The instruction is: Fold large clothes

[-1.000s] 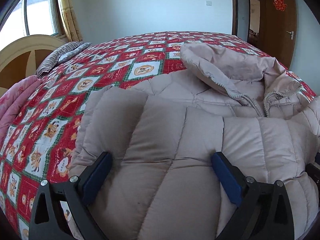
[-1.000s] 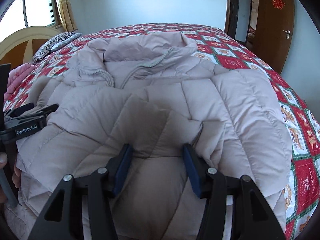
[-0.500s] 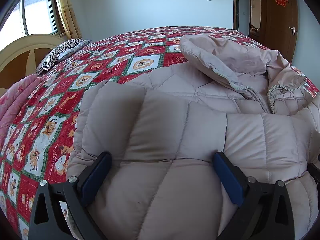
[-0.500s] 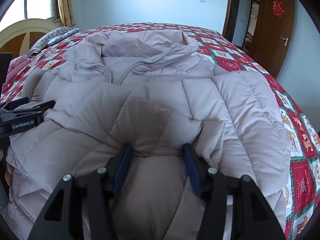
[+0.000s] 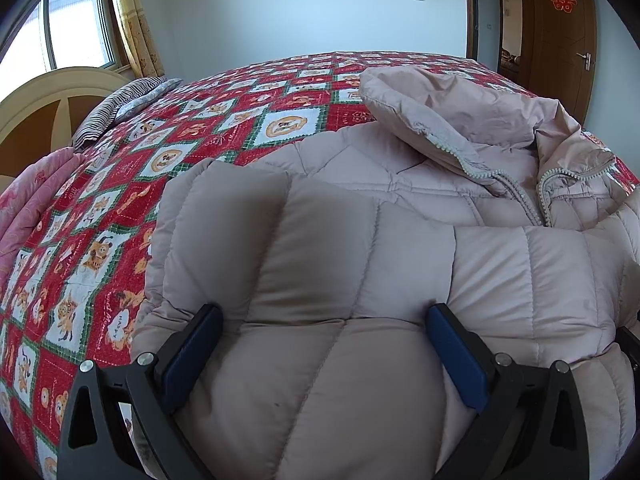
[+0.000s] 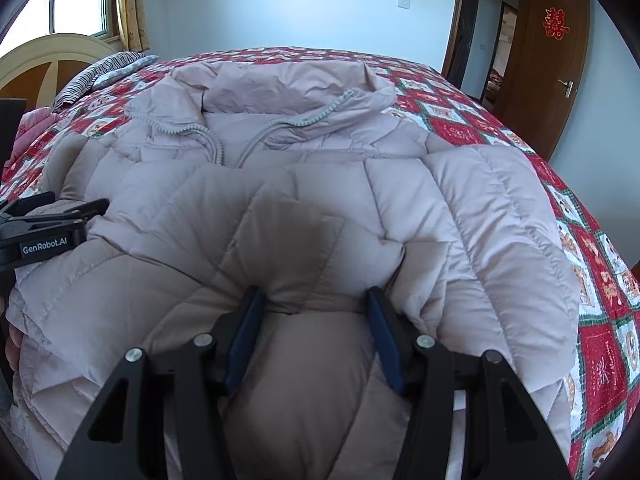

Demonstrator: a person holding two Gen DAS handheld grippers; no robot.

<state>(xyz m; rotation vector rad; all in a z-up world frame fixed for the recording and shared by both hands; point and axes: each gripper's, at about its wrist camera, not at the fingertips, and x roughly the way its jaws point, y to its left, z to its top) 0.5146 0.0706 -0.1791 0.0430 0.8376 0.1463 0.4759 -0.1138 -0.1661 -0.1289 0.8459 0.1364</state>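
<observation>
A large beige puffer jacket [image 5: 360, 216] lies on the bed, collar and zipper toward the far side; it also fills the right wrist view [image 6: 320, 184]. My left gripper [image 5: 324, 316] has its jaws wide apart with a thick fold of the jacket's hem between them. My right gripper [image 6: 312, 296] has its jaws closer together, pressed against a bunched fold of the jacket. The left gripper also shows at the left edge of the right wrist view [image 6: 52, 224].
The bed has a red patterned quilt [image 5: 168, 152]. A striped pillow [image 5: 120, 108] and wooden headboard [image 5: 44, 108] are at the left, pink bedding [image 5: 24, 200] below them. A brown door [image 6: 560, 64] stands at the right.
Both grippers have moved forward and lifted a little with the jacket's fold, pushing it toward the collar. The jaw gaps look unchanged.
</observation>
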